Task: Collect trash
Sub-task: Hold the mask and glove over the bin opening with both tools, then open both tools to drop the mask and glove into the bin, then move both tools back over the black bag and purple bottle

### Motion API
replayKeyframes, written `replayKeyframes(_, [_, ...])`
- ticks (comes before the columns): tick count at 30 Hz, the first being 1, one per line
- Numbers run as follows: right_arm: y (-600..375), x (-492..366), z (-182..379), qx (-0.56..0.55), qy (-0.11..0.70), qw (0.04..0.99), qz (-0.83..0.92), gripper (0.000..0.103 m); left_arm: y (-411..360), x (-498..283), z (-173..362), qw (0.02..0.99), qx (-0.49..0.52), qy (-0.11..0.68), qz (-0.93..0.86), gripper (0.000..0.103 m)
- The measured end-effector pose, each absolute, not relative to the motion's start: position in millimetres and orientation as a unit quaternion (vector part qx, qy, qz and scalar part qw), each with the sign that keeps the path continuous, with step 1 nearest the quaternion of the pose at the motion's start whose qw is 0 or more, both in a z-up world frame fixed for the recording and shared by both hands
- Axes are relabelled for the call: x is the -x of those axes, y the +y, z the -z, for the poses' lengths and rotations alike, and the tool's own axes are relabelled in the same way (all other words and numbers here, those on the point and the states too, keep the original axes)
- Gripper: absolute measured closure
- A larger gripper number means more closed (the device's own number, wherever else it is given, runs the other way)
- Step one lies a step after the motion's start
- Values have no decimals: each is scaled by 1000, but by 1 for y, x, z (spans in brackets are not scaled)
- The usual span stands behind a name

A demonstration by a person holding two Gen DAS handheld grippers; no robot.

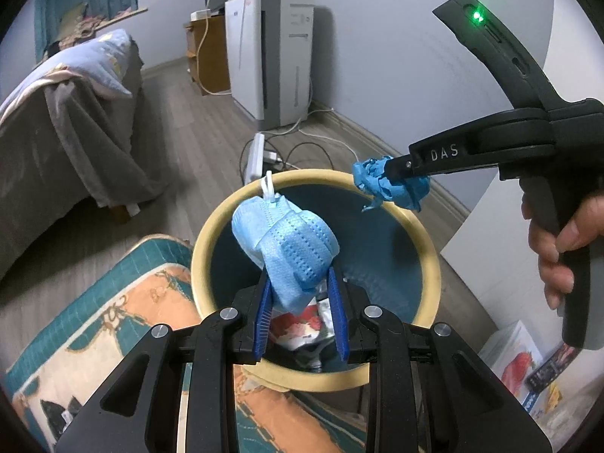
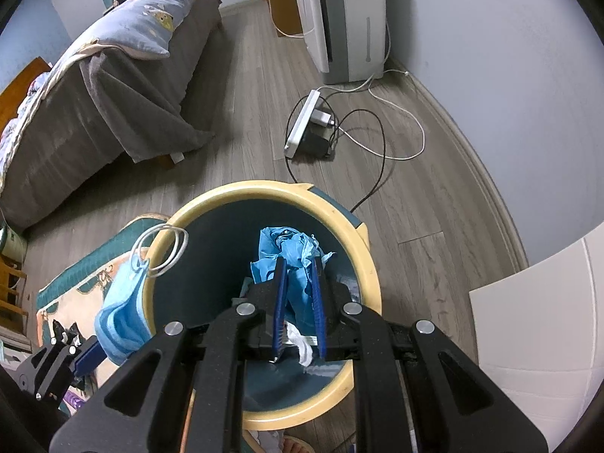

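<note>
My left gripper (image 1: 300,283) is shut on a light blue face mask (image 1: 287,249) and holds it above the round bin with the cream rim (image 1: 211,226). The mask also shows in the right wrist view (image 2: 122,317), at the bin's left rim (image 2: 264,188), its white ear loops (image 2: 162,249) hanging over the rim. My right gripper (image 2: 298,264) is shut on a crumpled blue glove (image 2: 287,249) over the bin's mouth. In the left wrist view the right gripper (image 1: 389,173) holds the glove (image 1: 377,185) above the far rim. Wrappers (image 1: 302,324) lie inside the bin.
A patterned rug (image 1: 94,332) lies left of the bin. A bed with a grey cover (image 2: 94,94) stands at the left. A white power strip with cables (image 2: 302,124) lies on the wood floor behind the bin. A white appliance (image 1: 271,60) stands by the wall.
</note>
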State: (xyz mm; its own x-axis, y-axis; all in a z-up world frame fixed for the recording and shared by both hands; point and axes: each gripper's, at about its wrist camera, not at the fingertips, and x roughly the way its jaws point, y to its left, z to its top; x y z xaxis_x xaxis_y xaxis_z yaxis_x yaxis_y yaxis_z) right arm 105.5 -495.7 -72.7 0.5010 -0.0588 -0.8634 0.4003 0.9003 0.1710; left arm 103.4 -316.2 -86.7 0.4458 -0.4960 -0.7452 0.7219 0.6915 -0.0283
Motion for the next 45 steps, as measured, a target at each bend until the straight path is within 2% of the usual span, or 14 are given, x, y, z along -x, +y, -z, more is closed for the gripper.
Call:
replayKeyframes(15, [-494,-105,68,-169,461,860,134,90,-311,-105,87,843,-139,381,353,72])
replayKeyframes(17, [-494,-104,67,-170,458,862,133,89,-311,-104,87,844,-140,379,353,70])
replayKeyframes(20, [-494,-104,65,-169,453,865,136,87,-311,-105,86,846,-141,377,349,58])
replayKeyframes(22, [-494,-103,64,-168,451,865,140,75,-309,-106,85,850,-139,373,345,44])
replayKeyframes(26, [-494,-103,62,-168,447,866,147,62,-304,-107,82,860,-139,364,330,30])
replayKeyframes(28, [-494,-102,60,-168,444,867,154,41,-302,-107,81,865,-137,361,321,16])
replayKeyframes(29, [-494,-103,59,-168,443,867,155,36,-300,-107,80,868,-134,359,315,11])
replayKeyframes(30, [-494,-103,58,-171,442,867,156,26,-297,-107,79,872,-130,356,310,7])
replayKeyframes(31, [-493,-103,56,-174,439,868,156,14,-296,-107,78,874,-127,355,308,7])
replayKeyframes(33, [-491,-103,52,-175,433,870,157,6,-291,-107,76,876,-121,357,301,6])
replayKeyframes(39, [-477,-106,44,-167,433,871,158,6,-270,-100,66,882,-129,358,279,6])
replayKeyframes(45, [-434,-114,33,-143,433,881,127,6,-216,-88,42,893,-120,363,238,6])
